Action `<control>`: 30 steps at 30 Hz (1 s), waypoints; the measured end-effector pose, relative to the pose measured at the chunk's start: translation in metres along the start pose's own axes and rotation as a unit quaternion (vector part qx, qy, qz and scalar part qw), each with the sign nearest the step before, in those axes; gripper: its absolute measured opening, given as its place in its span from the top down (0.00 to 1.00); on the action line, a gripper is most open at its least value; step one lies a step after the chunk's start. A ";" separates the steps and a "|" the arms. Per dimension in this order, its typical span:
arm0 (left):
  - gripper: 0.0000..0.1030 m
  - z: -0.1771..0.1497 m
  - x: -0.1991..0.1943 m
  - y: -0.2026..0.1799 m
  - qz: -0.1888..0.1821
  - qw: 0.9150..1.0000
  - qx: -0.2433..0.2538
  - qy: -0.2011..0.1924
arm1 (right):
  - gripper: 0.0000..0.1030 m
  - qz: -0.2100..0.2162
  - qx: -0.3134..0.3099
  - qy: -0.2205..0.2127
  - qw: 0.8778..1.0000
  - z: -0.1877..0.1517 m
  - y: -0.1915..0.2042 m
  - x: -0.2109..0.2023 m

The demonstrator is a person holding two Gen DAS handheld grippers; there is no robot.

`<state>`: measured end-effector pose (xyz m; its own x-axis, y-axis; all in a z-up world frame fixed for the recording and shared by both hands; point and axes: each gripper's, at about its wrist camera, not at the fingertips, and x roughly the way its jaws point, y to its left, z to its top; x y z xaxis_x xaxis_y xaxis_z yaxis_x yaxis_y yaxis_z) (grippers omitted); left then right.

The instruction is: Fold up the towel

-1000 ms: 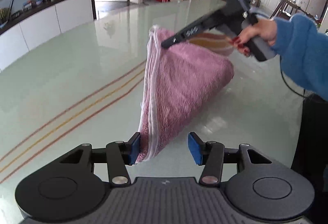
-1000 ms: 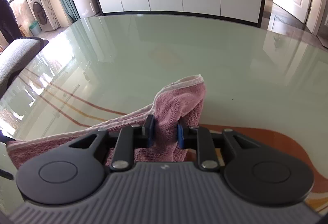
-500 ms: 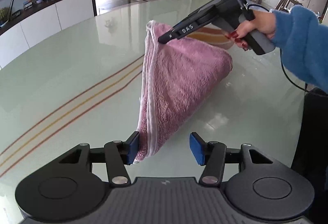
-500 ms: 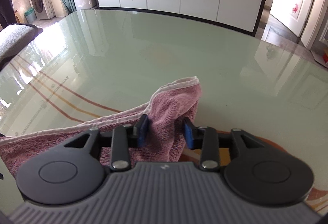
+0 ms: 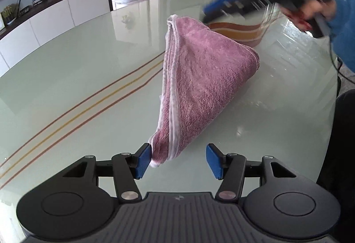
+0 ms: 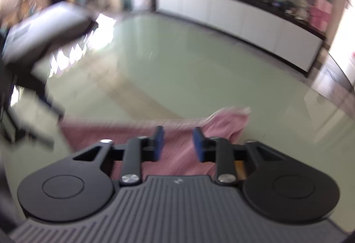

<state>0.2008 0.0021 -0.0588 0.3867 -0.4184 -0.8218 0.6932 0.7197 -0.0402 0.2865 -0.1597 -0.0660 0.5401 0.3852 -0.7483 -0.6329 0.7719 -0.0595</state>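
Pale green glass covers the desk point(image 5: 66, 78), striped with thin red and yellow lines, in a living room with a white sideboard point(image 5: 55, 14) along the wall. A pink towel point(image 5: 199, 78), folded into a rough wedge, lies on the glass. Its long axis runs from the near tip, at the left tongs point(image 5: 178, 160), away toward a raised, white-edged corner at the far end; the rounded fold bulges to the right.

The left tongs stand half open: the towel's tip touches the left blue pad, while the right pad stands clear of the cloth.

The right tongs point(image 5: 208, 14) show in the left wrist view only as a dark, smeared shape beyond the towel's far corner, apart from it, gripped by a hand point(image 5: 310, 12) in a blue sleeve cut off at the frame edge. The right wrist view is heavily blurred; there the right tongs point(image 6: 178, 143) have just been closing to a narrow gap with nothing pinched between the pads, the towel point(image 6: 182, 154) lying below and behind them. A grey chair back point(image 6: 44, 27) at left is hard to make out.
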 end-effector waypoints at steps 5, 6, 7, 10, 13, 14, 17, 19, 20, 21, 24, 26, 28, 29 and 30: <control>0.43 -0.009 -0.008 -0.007 -0.003 1.000 -0.009 0.005 | 0.77 -0.015 -0.055 0.046 0.997 -0.010 0.019 0.022; 0.43 -0.011 -0.009 -0.009 -0.007 1.000 -0.009 0.007 | 0.78 -0.021 -0.065 0.053 0.996 -0.012 0.019 0.026; 0.43 -0.014 -0.010 -0.012 -0.010 1.000 -0.010 0.009 | 0.78 -0.023 -0.071 0.059 0.995 -0.013 0.018 0.030; 0.43 -0.018 -0.004 -0.021 -0.028 0.999 -0.016 0.011 | 0.77 -0.020 -0.076 0.068 0.995 -0.021 0.018 0.041; 0.43 -0.015 0.015 -0.031 -0.036 0.999 -0.025 0.014 | 0.77 -0.018 -0.072 0.071 0.995 -0.017 0.018 0.041; 0.43 -0.013 0.020 -0.034 -0.038 0.999 -0.029 0.012 | 0.77 -0.016 -0.070 0.069 0.995 -0.015 0.016 0.039; 0.43 -0.007 0.032 -0.042 -0.041 0.998 -0.039 0.003 | 0.77 -0.006 -0.046 0.040 0.998 -0.010 0.006 0.020; 0.43 0.000 0.040 -0.045 -0.043 0.998 -0.047 -0.005 | 0.77 -0.009 -0.048 0.046 0.998 -0.012 0.000 0.017; 0.43 0.001 0.042 -0.046 -0.042 0.998 -0.048 -0.008 | 0.77 -0.009 -0.054 0.055 0.997 -0.015 -0.001 0.018; 0.43 0.003 0.044 -0.047 -0.040 0.998 -0.050 -0.012 | 0.77 -0.007 -0.061 0.064 0.996 -0.018 -0.001 0.021; 0.43 0.007 0.049 -0.050 -0.035 0.997 -0.060 -0.023 | 0.77 0.007 -0.054 0.064 0.996 -0.024 -0.005 0.025; 0.44 0.009 0.049 -0.050 -0.030 0.997 -0.063 -0.030 | 0.77 0.016 -0.042 0.063 0.997 -0.024 -0.008 0.030; 0.44 0.015 0.043 -0.050 -0.020 0.997 -0.057 -0.047 | 0.76 0.024 -0.038 0.062 0.997 -0.024 -0.009 0.033; 0.44 0.019 0.039 -0.050 -0.017 0.997 -0.055 -0.055 | 0.76 0.030 -0.035 0.062 0.997 -0.023 -0.012 0.034; 0.44 0.022 0.035 -0.053 -0.015 0.997 -0.052 -0.062 | 0.76 0.037 -0.030 0.062 0.997 -0.022 -0.015 0.035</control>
<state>0.1909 -0.0622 -0.0730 0.4439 -0.5017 -0.7425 0.6412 0.7567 -0.1279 0.3026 -0.1693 -0.1062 0.4195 0.3716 -0.8282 -0.7024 0.7108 -0.0368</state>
